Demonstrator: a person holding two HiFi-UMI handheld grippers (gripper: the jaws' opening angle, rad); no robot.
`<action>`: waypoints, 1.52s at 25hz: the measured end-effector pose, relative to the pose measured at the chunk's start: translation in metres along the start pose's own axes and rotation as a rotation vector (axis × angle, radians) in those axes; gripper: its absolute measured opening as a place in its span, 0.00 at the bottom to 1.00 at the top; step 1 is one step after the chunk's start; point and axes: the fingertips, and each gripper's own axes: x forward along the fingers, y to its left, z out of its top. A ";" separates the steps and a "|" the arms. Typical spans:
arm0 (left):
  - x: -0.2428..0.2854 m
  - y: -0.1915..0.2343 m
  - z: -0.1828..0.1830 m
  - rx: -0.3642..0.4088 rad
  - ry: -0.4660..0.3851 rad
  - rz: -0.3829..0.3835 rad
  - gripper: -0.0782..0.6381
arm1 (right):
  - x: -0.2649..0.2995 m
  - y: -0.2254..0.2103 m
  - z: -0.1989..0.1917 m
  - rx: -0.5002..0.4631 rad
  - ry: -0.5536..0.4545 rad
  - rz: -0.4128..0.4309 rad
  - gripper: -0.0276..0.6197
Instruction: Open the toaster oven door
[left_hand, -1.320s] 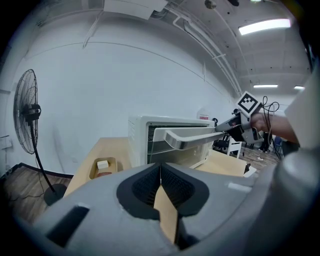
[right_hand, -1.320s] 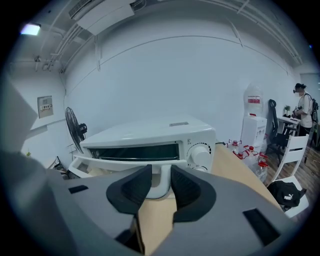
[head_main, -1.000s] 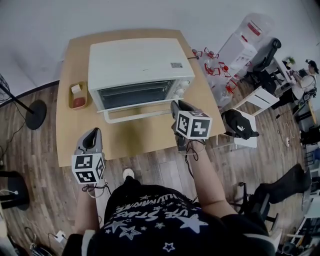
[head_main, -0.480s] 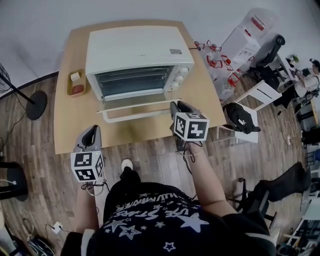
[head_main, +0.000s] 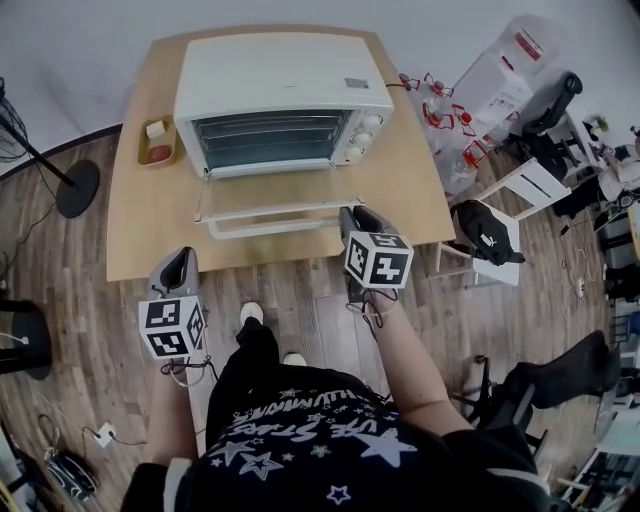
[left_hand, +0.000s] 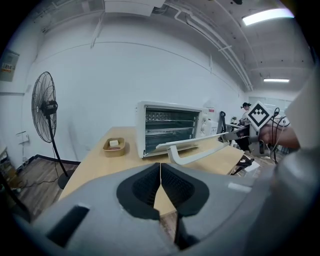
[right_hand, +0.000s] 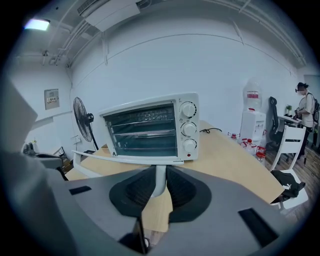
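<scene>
A white toaster oven (head_main: 285, 85) stands at the back of the wooden table (head_main: 135, 240). Its glass door (head_main: 275, 195) hangs open, about level, with the white handle (head_main: 270, 225) along its front edge. My right gripper (head_main: 355, 213) is at the handle's right end. In the right gripper view the handle's white post (right_hand: 160, 181) fills the gap between the pads; the jaws have just been closing on it. My left gripper (head_main: 183, 262) hovers over the table's front left edge, away from the oven. Its pads (left_hand: 160, 172) meet with nothing between them.
A small wooden tray (head_main: 158, 143) with two small items sits left of the oven. A fan's base (head_main: 77, 188) stands on the floor at the left. A white chair with a black bag (head_main: 487, 245) and water bottles (head_main: 500, 70) are to the right.
The oven door has swung down from partly open to about level. My right gripper came down and toward me with the handle. My left gripper drifted a little toward me.
</scene>
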 end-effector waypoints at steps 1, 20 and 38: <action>-0.001 -0.001 -0.002 -0.001 0.003 0.002 0.14 | 0.000 0.000 -0.003 0.000 -0.015 0.000 0.15; -0.010 -0.018 -0.038 -0.002 0.066 -0.011 0.14 | 0.007 -0.002 -0.083 -0.010 -0.040 0.004 0.15; -0.013 -0.018 -0.053 -0.023 0.087 0.000 0.14 | 0.024 -0.008 -0.130 -0.028 0.055 -0.012 0.15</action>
